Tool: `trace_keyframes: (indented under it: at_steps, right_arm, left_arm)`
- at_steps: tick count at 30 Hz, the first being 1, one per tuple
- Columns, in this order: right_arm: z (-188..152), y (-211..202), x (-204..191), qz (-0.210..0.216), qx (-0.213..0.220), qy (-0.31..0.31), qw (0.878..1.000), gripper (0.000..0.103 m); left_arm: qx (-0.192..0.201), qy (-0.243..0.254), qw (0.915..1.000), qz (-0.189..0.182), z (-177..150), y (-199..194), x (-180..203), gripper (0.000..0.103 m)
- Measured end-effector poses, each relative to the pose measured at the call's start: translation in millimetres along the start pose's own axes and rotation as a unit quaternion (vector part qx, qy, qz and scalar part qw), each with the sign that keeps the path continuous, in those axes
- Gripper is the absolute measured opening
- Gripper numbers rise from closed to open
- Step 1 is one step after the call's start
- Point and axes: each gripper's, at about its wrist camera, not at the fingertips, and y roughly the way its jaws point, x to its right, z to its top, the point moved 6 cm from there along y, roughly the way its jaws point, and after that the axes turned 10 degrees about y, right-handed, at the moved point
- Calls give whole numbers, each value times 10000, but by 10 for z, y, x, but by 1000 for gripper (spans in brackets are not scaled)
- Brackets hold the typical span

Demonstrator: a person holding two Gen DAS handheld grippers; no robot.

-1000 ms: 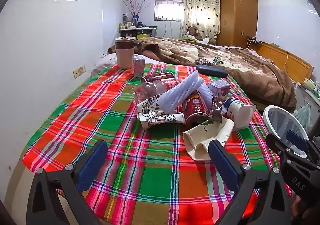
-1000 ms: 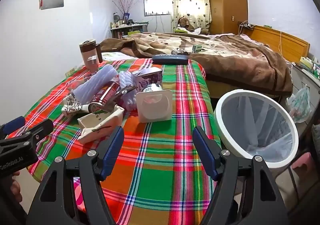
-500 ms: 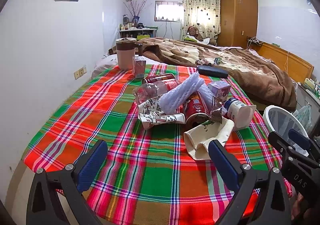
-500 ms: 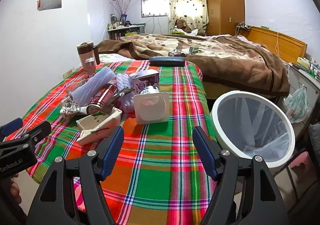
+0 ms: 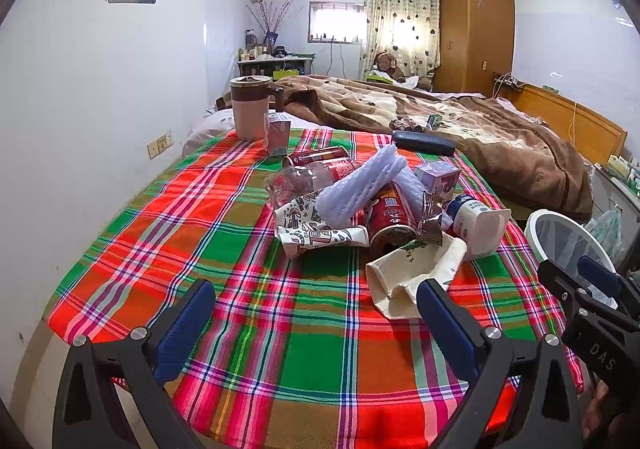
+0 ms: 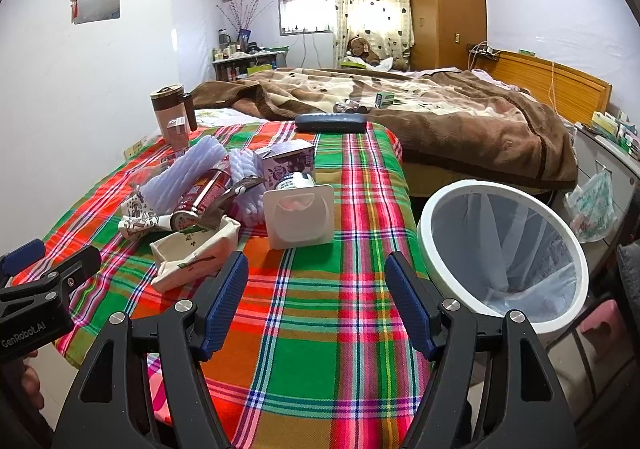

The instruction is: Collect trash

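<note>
Little has shifted since a second ago: in the right wrist view the round white bin with a clear plastic liner (image 6: 504,249) has slid slightly leftward and lower in the right half of the frame, and the trash pile has drifted a touch, so the person seems to be only settling into position, with nothing collected yet. At the frame's centre the table under a red and green plaid cloth (image 5: 192,217) carries everything; the bin stands just beside its right edge. On the cloth lie a flattened cream paper cup (image 5: 412,269), a white corrugated foam sleeve (image 5: 360,185), a square white yoghurt pot (image 6: 298,215) and a red drinks can (image 5: 390,215), heaped together and touching. Both tools are released and empty: the left gripper (image 5: 316,313) and the right gripper (image 6: 316,297) hang low in their frames with jaws spread wide, short of the pile
</note>
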Motion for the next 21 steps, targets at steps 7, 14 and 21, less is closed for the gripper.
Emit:
trace_keyframes:
  at_steps: [7, 14, 21]
  right_arm:
    - [1, -2, 4, 3, -1, -1, 10000, 72]
    - [-4, 0, 0, 0, -4, -5, 10000, 72]
    - [-1, -3, 13, -6, 4, -8, 10000, 72]
  left_arm:
    - [-3, -1, 10000, 10, 0, -9, 4, 102]
    - [3, -4, 10000, 5, 1, -16, 2, 102]
    - [13, -24, 10000, -18, -1, -30, -21, 102]
